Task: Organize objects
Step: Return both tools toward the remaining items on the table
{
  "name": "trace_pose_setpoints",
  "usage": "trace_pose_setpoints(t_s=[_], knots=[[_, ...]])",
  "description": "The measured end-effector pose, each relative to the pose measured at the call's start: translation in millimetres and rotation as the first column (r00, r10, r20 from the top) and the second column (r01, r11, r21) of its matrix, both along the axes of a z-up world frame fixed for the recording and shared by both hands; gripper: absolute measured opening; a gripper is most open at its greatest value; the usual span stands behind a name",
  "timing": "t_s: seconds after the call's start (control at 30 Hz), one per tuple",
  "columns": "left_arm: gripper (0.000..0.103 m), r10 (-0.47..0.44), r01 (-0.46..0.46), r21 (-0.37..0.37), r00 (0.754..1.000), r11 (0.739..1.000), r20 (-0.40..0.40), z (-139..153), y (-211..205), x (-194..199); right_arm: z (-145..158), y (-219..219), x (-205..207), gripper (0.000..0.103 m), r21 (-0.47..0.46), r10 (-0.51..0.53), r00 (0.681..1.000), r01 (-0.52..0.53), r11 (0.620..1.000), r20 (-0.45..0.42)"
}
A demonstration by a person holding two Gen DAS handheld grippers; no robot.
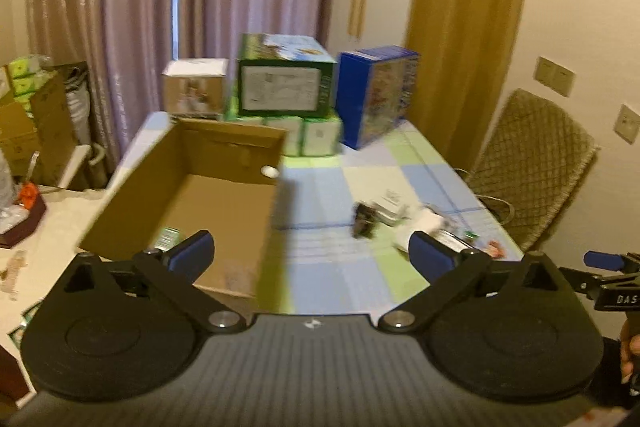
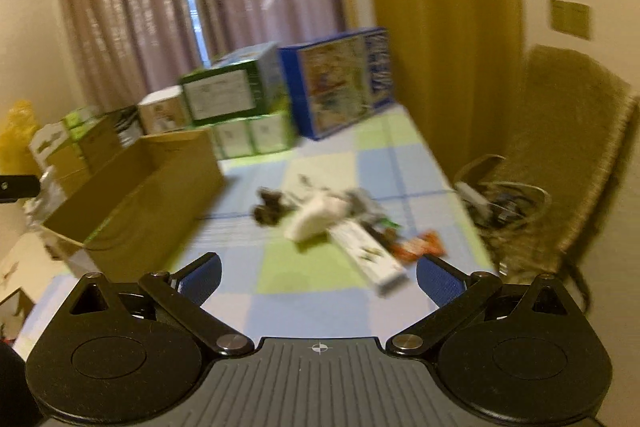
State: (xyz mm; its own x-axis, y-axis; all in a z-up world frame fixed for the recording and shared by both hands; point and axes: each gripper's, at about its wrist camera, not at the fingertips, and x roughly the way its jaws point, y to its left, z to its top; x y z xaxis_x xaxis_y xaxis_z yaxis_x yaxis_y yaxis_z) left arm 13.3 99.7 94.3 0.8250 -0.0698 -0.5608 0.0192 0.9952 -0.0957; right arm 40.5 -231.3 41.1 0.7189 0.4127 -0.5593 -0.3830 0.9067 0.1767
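Note:
An open brown cardboard box (image 1: 188, 195) (image 2: 132, 187) stands on the left of the checked tablecloth (image 1: 340, 267) (image 2: 304, 275); a small green item (image 1: 170, 237) lies inside it. A blurred heap of small objects lies mid-table: a dark clump (image 1: 364, 221) (image 2: 268, 209), a white bundle (image 1: 424, 223) (image 2: 316, 217), a long white carton (image 2: 368, 259) and an orange packet (image 2: 420, 245). My left gripper (image 1: 314, 253) hovers open between box and heap, holding nothing. My right gripper (image 2: 318, 277) hangs open and empty just short of the heap, and also shows at the left wrist view's right edge (image 1: 608, 263).
Stacked boxes line the table's far end: a green one (image 1: 284, 79) (image 2: 228, 91), a blue one (image 1: 376, 93) (image 2: 340, 79), a small brown-and-white one (image 1: 194, 87), white-green cartons (image 1: 316, 135). A quilted chair (image 1: 532, 163) (image 2: 560, 163) stands right. Cluttered cartons (image 1: 24, 123) sit left.

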Motion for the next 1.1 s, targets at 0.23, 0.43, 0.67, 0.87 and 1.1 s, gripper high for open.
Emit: trace_pose_setpoints(t_s=[0.23, 0.43, 0.67, 0.87, 1.1], knots=[[0.102, -0.092, 0.093, 0.023, 0.994, 0.995, -0.054, -21, -52, 2, -5, -40, -9, 0.101, -0.001, -0.068, 0.997, 0.068, 0.998, -0.032], [0.102, -0.145, 0.149, 0.038, 0.985, 0.988, -0.091, -36, -79, 7, -10, -49, -7, 0.101, 0.0, -0.074, 0.996, 0.074, 0.997, -0.058], [0.102, -0.174, 0.182, 0.057, 0.977, 0.982, -0.125, -50, -91, 18, -16, -43, 6, 0.101, 0.018, -0.033, 0.996, 0.035, 0.999, -0.083], [0.102, -0.206, 0.219, 0.083, 0.968, 0.972, -0.143, -63, -100, 39, -19, -30, 28, 0.101, -0.01, 0.022, 0.996, -0.023, 1.0, -0.084], [0.102, -0.232, 0.251, 0.105, 0.958, 0.962, -0.168, -84, -109, 79, -42, -14, 78, 0.092, -0.035, 0.078, 0.989, -0.083, 0.996, -0.127]])
